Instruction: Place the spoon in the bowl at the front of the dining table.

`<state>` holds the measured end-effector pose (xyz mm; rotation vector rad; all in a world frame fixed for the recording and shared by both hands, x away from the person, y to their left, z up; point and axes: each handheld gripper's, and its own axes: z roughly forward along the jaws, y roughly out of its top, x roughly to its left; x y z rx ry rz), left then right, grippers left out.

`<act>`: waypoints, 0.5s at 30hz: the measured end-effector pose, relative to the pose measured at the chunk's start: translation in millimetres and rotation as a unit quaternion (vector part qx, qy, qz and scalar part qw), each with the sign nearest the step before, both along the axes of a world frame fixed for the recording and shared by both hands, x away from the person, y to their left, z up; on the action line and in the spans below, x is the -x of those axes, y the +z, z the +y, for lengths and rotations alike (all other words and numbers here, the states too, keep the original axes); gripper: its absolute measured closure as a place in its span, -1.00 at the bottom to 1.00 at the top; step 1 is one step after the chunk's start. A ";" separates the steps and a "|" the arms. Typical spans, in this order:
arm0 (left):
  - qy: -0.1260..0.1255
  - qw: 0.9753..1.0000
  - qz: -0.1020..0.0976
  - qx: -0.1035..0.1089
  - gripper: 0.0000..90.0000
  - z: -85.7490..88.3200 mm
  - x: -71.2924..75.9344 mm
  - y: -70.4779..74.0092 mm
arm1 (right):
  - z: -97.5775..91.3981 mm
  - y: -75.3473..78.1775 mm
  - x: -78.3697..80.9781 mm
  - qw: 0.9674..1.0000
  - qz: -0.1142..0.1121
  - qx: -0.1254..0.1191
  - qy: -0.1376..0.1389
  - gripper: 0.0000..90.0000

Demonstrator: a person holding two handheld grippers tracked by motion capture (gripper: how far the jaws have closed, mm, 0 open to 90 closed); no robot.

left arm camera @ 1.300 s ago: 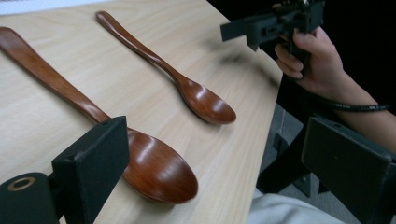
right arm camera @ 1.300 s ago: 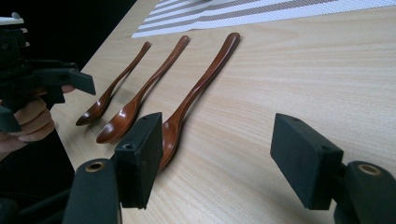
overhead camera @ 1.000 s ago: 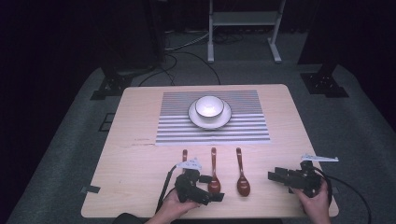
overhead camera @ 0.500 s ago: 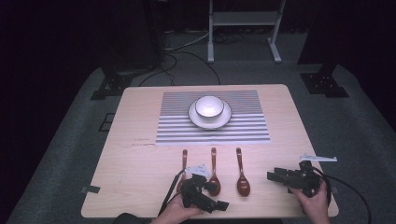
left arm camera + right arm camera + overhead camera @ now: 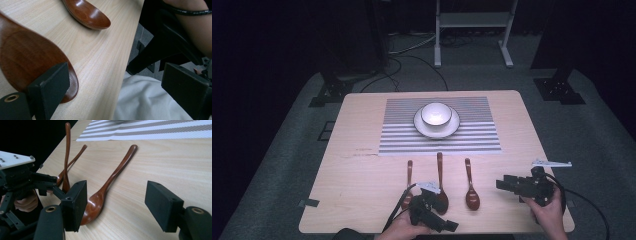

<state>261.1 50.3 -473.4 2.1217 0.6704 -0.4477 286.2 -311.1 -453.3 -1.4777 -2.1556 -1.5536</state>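
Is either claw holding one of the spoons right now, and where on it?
No. Both claws, left and right, are open; the left sits by the middle spoon's bowl.

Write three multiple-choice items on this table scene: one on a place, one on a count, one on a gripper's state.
1. Where is the bowl?
A. on a plate on the striped mat
B. beside the spoons
C. on the floor

2. How many wooden spoons lie on the table?
A. two
B. three
C. five

3. How are the right gripper's jaws?
A. shut on a spoon
B. shut on nothing
C. open

Answers: 1 A, the plate sits on the mat; 2 B, three lie side by side; 3 C, a wide gap separates them.
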 end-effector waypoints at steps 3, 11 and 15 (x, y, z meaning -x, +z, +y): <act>0.001 1.000 -0.006 -0.001 -0.85 -0.4 0.5 0.9 | 2.9 4.6 -3.9 1.000 0.003 0.005 0.006 -0.26; 0.002 1.000 -0.003 -0.001 -0.85 0.9 0.2 0.9 | 25.5 25.9 -19.1 0.998 0.015 0.029 0.052 -0.29; 0.001 1.000 -0.001 0.000 -0.85 1.2 -0.4 0.0 | 40.1 32.1 -29.2 0.996 0.026 0.038 0.075 -0.29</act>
